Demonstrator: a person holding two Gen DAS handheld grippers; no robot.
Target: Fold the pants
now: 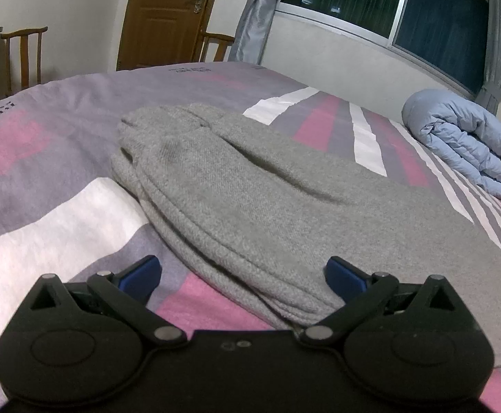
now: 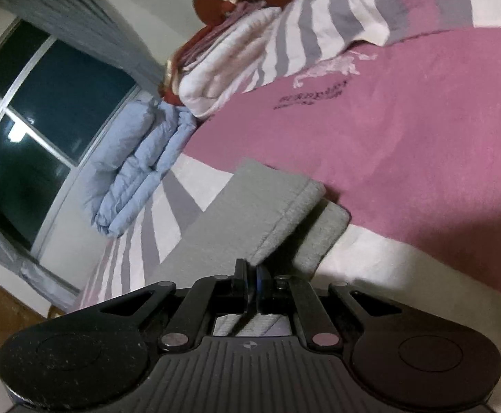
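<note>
Underneath everything lies the bedspread (image 1: pixel 61 213), striped in pink, lilac-grey and white, filling the ground ahead of both tongs; in the right wrist view its broad pink band with a dark printed logo runs ahead and to the right of the right gripper (image 2: pixel 250 280). Next in size are the grey knit pants (image 1: pixel 250 199), lying folded lengthwise on the spread: in the left wrist view they reach from just in front of the left gripper (image 1: pixel 243 277) away to a bunched, rounded end far ahead and slightly left, with stacked layered edges along the side nearest the left finger. Beyond them to the right of the left tongs sits a folded light-blue quilt (image 1: pixel 467 144) against the wall under a dark window (image 1: pixel 371 3); the same quilt appears ahead-left of the right tongs, beside a pile of folded white and red bedding (image 2: pixel 216 65). Far ahead-left of the left gripper stand a brown door (image 1: pixel 168 13) and a wooden chair (image 1: pixel 23 55).

Left tongs: blue-padded fingers (image 1: pixel 140 275) spread wide, one on each side of the near end of the pants, gripping nothing. Right tongs: pressed together, pinching the pants' edge, with two grey cuff ends (image 2: pixel 285 206) lying just ahead on the spread
</note>
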